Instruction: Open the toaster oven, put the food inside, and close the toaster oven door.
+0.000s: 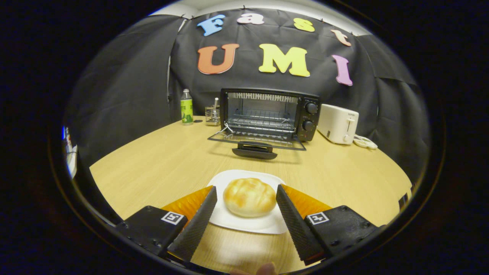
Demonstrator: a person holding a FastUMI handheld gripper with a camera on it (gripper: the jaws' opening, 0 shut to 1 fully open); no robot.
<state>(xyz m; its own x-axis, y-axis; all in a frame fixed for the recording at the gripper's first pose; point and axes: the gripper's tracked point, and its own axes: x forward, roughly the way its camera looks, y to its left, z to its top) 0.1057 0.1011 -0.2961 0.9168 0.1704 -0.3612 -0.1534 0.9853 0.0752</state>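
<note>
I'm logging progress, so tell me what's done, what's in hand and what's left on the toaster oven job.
Done: the toaster oven stands with its door folded down flat, rack bare. In hand: the gripper is open, its jaws on either side of the bun on the white plate, a gap on each side, so not gripped yet. Left: grip the bun, carry it onto the rack, then shut the door.

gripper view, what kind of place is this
Probably a staged kitchen-style booth: a wooden table with an open toaster oven, a white toaster and a bun between the open hand-held gripper fingers.
</note>
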